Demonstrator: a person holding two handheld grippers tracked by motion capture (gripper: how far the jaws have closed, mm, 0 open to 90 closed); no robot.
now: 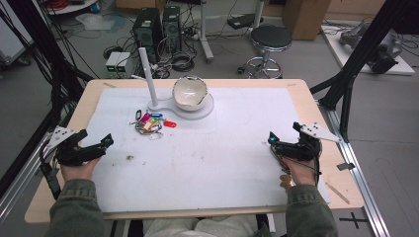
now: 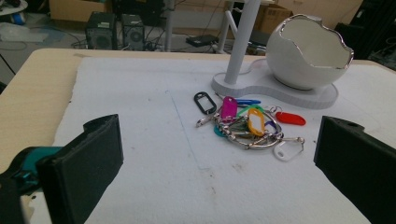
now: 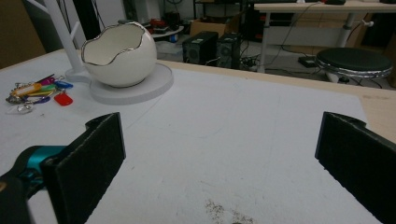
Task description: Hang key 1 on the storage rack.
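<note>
A bunch of keys with coloured tags (image 1: 151, 123) (image 2: 247, 125) (image 3: 37, 93) lies on the white mat, just in front of a white stand. The stand carries an eggshell-shaped white bowl (image 1: 189, 93) (image 2: 308, 51) (image 3: 120, 54) and an upright post (image 1: 147, 76) (image 2: 242, 42). My left gripper (image 1: 94, 141) (image 2: 219, 163) rests at the mat's left edge, open and holding nothing, aimed toward the keys. At the right side of the mat my right gripper (image 1: 284, 136) (image 3: 219, 158) is open and holds nothing, with bare mat between its jaws.
The white mat (image 1: 222, 148) covers most of the wooden table (image 1: 316, 118). A few dark crumbs (image 1: 130, 158) lie on the mat near the left gripper. Beyond the table stand a stool (image 1: 269, 42), computer towers (image 1: 148, 29) and cables on the floor.
</note>
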